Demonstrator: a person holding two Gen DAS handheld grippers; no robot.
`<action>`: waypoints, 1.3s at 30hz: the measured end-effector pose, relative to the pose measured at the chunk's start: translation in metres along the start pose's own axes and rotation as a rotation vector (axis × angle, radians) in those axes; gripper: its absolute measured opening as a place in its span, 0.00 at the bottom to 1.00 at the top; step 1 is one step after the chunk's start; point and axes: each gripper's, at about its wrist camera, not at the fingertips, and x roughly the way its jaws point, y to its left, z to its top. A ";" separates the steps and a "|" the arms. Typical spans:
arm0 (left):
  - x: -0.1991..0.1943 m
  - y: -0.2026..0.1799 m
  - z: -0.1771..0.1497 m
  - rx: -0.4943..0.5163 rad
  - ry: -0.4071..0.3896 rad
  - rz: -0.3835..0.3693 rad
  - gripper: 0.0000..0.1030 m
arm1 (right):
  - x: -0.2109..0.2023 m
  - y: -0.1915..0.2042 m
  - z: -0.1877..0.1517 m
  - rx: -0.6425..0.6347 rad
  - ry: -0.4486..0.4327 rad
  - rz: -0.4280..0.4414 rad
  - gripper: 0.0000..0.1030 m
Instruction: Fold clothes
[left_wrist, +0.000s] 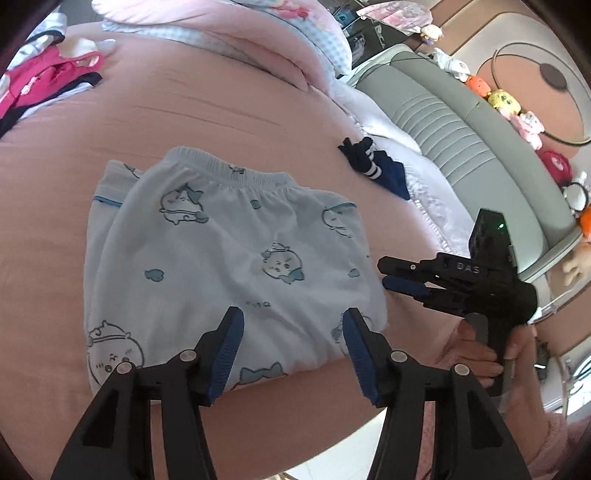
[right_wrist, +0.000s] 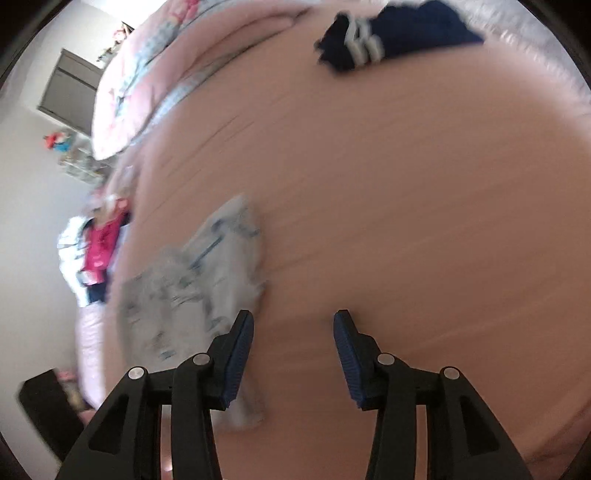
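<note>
Light blue pyjama pants (left_wrist: 221, 251) with cartoon prints lie folded on the pink bed sheet (left_wrist: 203, 110). My left gripper (left_wrist: 293, 314) stands open just above the garment's near edge, with nothing pinched between its blue pads. To the right of the pants, a hand holds my right gripper (left_wrist: 386, 275) close to the sheet. The right wrist view is blurred. In it my right gripper (right_wrist: 293, 325) is open over bare sheet (right_wrist: 406, 203), and the folded pants (right_wrist: 192, 280) lie just left of its left finger.
A navy garment (left_wrist: 373, 166) with white stripes lies beyond the pants, also blurred in the right wrist view as the navy garment (right_wrist: 399, 33). A pile of pink and white clothes (left_wrist: 44, 77) sits far left. A pink quilt (left_wrist: 258, 40) lies behind. Plush toys (left_wrist: 506, 99) line the grey headboard (left_wrist: 461, 122).
</note>
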 end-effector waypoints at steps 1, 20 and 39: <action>0.000 0.002 0.002 0.000 -0.001 0.008 0.51 | 0.007 0.008 -0.001 -0.022 0.016 0.013 0.45; 0.005 0.001 0.005 0.017 0.045 -0.066 0.51 | 0.088 0.088 -0.015 -0.089 0.219 0.509 0.36; -0.021 0.017 -0.004 -0.035 0.037 0.016 0.37 | 0.085 0.125 -0.024 -0.330 0.051 0.200 0.38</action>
